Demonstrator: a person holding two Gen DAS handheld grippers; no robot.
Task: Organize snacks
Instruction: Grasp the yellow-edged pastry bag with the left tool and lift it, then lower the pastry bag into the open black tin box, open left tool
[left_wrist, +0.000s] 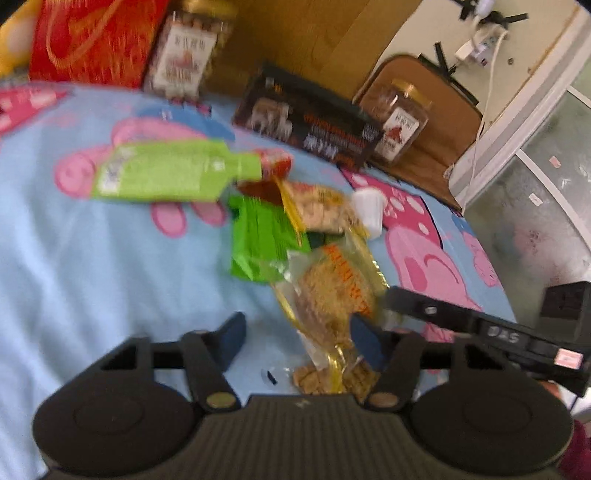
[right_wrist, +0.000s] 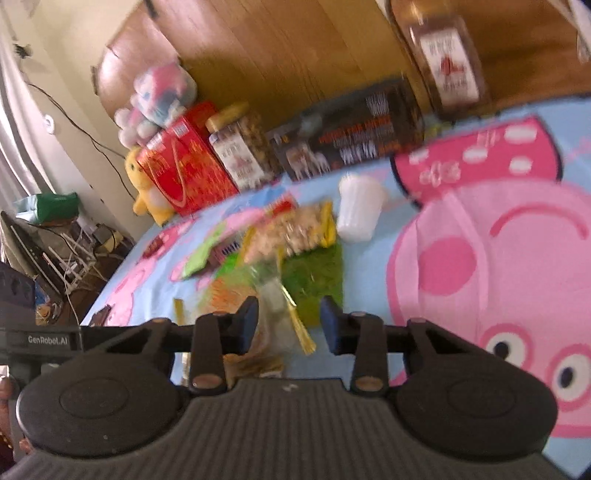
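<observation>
While a clear snack bag (left_wrist: 332, 295) lies lengthwise between both half-parted tongs, left tongs (left_wrist: 295, 341) and right tongs (right_wrist: 290, 323), no firm clasp is seen.

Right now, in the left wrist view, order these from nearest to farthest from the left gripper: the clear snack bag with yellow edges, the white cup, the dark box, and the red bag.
1. Clear snack bag with yellow edges: right at the left gripper, by its right finger.
2. White cup: mid-bed, right of the snack pile.
3. Dark box: farther back, centre.
4. Red bag: far back, upper left.
</observation>
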